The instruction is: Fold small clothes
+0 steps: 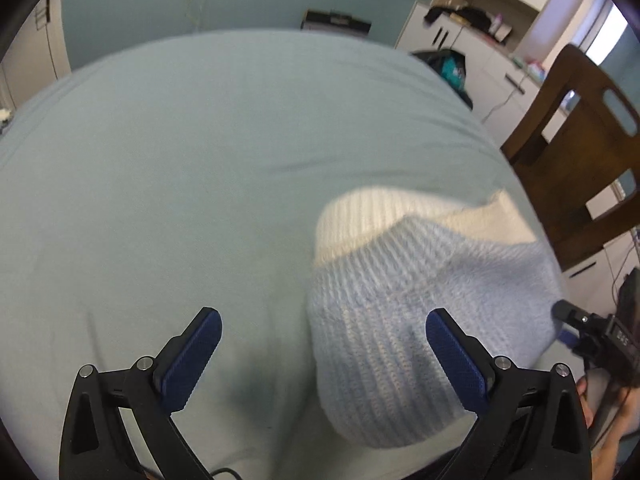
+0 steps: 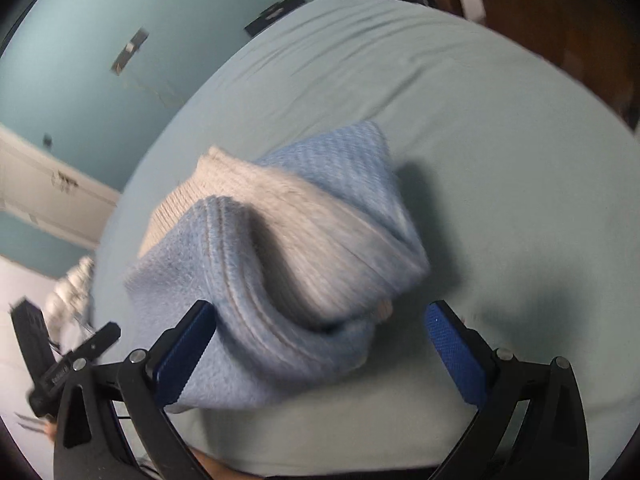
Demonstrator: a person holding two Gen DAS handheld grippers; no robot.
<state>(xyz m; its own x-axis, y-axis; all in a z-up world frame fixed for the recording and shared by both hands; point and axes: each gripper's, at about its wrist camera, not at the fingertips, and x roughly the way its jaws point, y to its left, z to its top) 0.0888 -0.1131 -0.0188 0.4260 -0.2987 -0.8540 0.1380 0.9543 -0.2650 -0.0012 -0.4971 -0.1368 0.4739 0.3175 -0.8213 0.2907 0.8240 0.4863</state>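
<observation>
Your left tongs (image 1: 323, 354) spread wide, right tongs (image 2: 320, 348) spread too, blue-and-white knitted garment (image 2: 280, 248) bunched on the bed (image 1: 180, 160) between them, gripped by neither.

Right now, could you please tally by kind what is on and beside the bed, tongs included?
Blue and white ribbed knit garment: 1
Pale green sheeted bed: 1
Brown wooden chair: 1
Black tongs with blue pads, both open: 2 (left, right)
Total: 5
</observation>
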